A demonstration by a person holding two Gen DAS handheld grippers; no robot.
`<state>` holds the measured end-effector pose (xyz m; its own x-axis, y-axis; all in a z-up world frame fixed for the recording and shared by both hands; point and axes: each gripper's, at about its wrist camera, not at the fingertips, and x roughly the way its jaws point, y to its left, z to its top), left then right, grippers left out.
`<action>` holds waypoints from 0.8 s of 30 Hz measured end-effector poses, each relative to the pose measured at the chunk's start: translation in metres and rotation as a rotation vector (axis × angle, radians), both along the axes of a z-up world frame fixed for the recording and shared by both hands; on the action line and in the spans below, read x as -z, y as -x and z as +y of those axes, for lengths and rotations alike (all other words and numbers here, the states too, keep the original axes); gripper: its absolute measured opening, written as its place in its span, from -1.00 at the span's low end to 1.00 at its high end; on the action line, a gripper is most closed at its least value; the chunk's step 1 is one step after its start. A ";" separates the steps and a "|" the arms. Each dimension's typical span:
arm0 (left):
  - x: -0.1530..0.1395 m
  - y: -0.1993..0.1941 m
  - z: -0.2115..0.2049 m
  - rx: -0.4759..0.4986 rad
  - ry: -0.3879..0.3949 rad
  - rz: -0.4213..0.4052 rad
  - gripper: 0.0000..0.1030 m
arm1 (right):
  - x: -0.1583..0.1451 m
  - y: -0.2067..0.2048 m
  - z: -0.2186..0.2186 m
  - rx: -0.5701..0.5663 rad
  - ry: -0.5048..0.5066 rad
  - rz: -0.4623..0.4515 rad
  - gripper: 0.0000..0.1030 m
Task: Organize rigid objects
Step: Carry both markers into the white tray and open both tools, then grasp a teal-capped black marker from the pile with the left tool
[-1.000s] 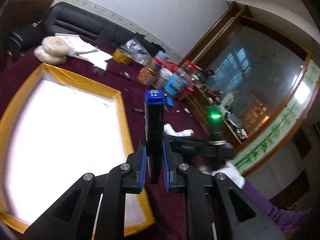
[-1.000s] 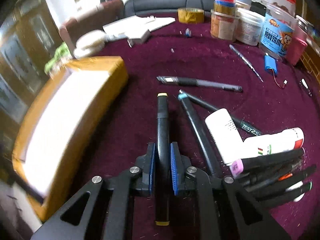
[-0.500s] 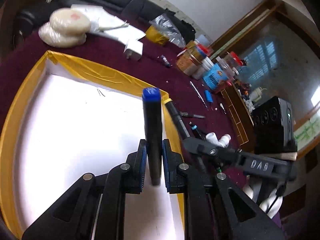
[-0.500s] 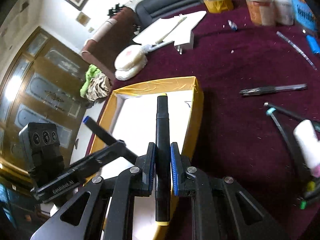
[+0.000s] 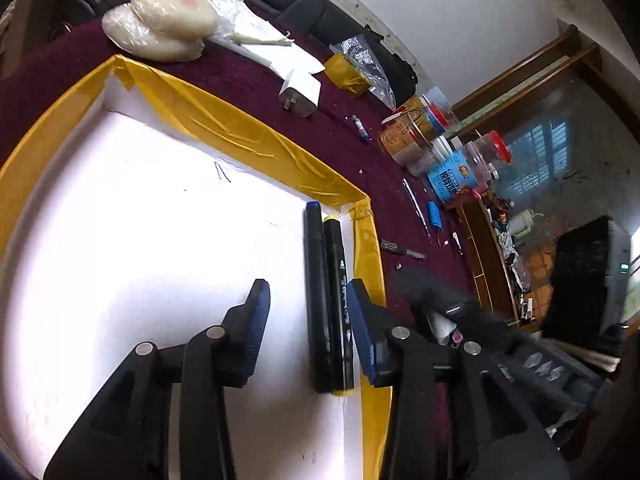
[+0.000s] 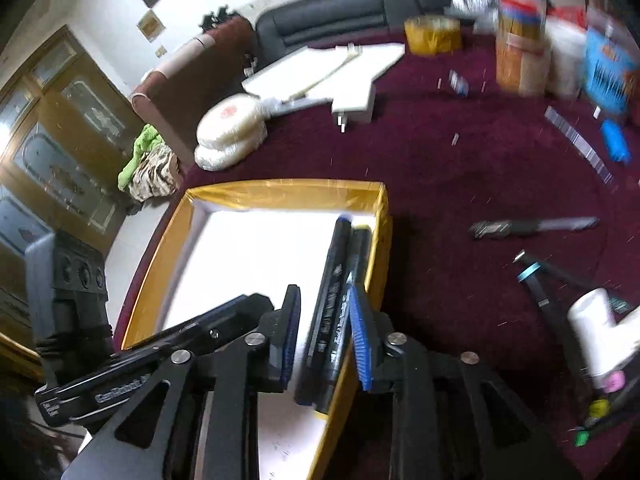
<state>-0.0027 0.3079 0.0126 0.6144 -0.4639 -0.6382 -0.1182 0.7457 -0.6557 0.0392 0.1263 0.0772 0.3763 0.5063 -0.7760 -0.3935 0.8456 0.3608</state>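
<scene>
Two black markers lie side by side inside a white box with a yellow taped rim (image 5: 240, 136), against its right wall: a blue-capped marker (image 5: 316, 300) and a yellow-capped marker (image 5: 339, 304). The same pair shows in the right wrist view, the blue-capped marker (image 6: 330, 296) left of the yellow-capped marker (image 6: 351, 280). My left gripper (image 5: 308, 320) is open and empty above them. My right gripper (image 6: 324, 332) is open and empty over the box's right wall (image 6: 380, 240).
On the dark red cloth right of the box lie a black pen (image 6: 532, 226), more markers (image 6: 540, 292) and a white tube (image 6: 596, 328). Jars (image 5: 436, 148), yellow tape (image 5: 346, 72), a white plug (image 5: 300, 94) and round wrapped cakes (image 5: 160, 20) stand beyond.
Both grippers came over the box and opened. Each let go of its marker; the two markers now lie in the box by its right wall.
</scene>
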 end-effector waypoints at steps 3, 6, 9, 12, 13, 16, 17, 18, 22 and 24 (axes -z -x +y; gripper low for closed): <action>-0.010 0.010 -0.003 -0.010 -0.022 -0.019 -0.18 | -0.033 0.020 -0.025 0.026 0.002 -0.153 -0.49; -0.033 0.024 -0.013 -0.010 -0.065 -0.070 0.16 | -0.059 0.044 -0.056 0.111 0.026 -0.349 0.05; -0.055 0.035 -0.029 0.000 -0.091 -0.133 0.31 | -0.065 0.065 -0.107 0.252 0.019 -0.530 0.93; -0.071 0.041 -0.053 0.038 -0.103 -0.167 0.38 | -0.049 0.049 -0.158 0.358 0.025 -0.435 0.93; -0.073 0.042 -0.064 0.057 -0.102 -0.166 0.38 | -0.040 0.042 -0.178 0.392 0.005 -0.386 0.93; -0.071 0.040 -0.089 0.107 -0.093 -0.132 0.38 | -0.015 0.031 -0.224 0.510 -0.001 -0.328 0.92; -0.069 0.038 -0.103 0.130 -0.092 -0.114 0.38 | -0.007 0.029 -0.239 0.546 0.009 -0.326 0.92; -0.067 0.036 -0.111 0.145 -0.093 -0.105 0.38 | 0.001 0.027 -0.252 0.581 0.024 -0.328 0.92; -0.054 0.028 -0.154 0.194 -0.132 -0.051 0.38 | 0.022 0.025 -0.289 0.661 0.031 -0.327 0.92; -0.046 0.020 -0.175 0.216 -0.147 -0.020 0.37 | 0.030 0.025 -0.301 0.681 0.010 -0.312 0.92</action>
